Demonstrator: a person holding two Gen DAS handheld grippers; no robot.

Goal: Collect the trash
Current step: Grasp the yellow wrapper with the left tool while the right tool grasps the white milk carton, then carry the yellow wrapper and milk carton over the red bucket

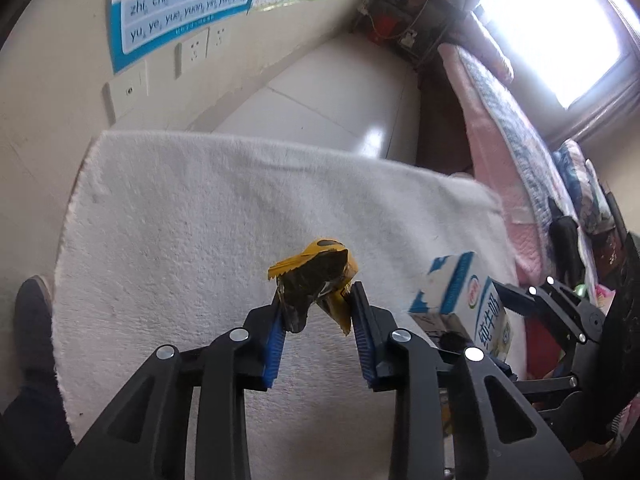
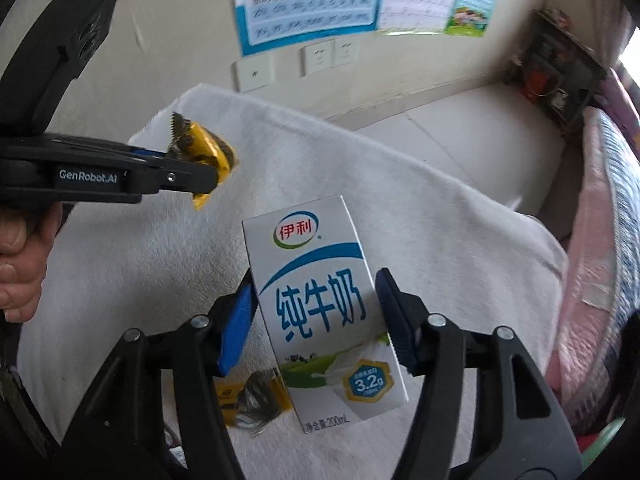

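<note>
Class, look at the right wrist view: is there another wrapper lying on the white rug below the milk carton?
Yes: a second yellow wrapper lies on the rug just under the carton.

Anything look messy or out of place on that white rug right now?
Yes. A torn yellow wrapper lies crumpled on the white rug, below the milk carton. The left gripper holds another crumpled wrapper.

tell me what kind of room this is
Most likely a bedroom in a home: a bed with a pink quilt runs along one side, a white fluffy rug covers the tiled floor, and a children's pinyin poster hangs on the wall.
</note>
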